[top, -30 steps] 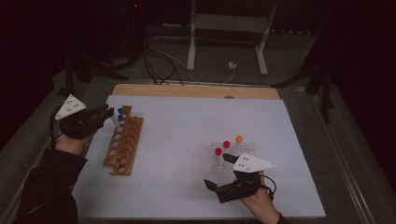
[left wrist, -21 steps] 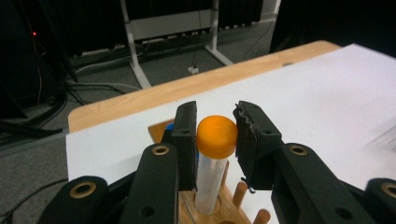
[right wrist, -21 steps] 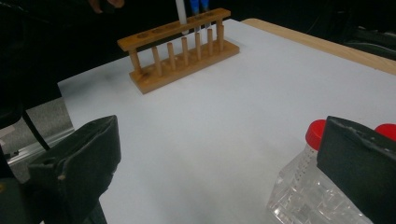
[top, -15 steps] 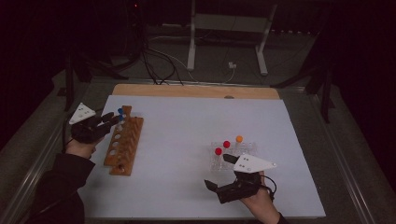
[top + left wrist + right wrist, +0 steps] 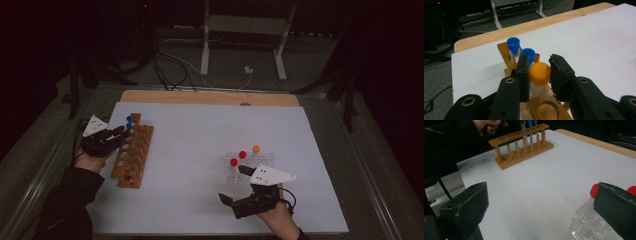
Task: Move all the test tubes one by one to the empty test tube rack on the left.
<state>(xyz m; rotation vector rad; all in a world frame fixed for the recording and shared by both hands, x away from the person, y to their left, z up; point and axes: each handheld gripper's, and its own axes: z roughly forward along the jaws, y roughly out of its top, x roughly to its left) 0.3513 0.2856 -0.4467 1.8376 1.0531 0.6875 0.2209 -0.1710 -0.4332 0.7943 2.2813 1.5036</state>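
The left gripper (image 5: 539,72) pinched an orange-capped tube (image 5: 539,75) over the wooden rack (image 5: 546,105) — beside two blue-capped tubes (image 5: 520,50); the right gripper (image 5: 541,205) stood spread.

light: dim room, bright white table sheet (image 5: 210,150) | surroundings: near black | focus: soft, grainy | glare: none

Lighting: dim, room dark beyond table | Table (image 5: 320,210): white top, wooden edge strip (image 5: 210,97) along far side | Floor (image 5: 310,65): grey | Beyond table: white metal stand (image 5: 245,30), black cables (image 5: 165,70), white plug (image 5: 247,70).
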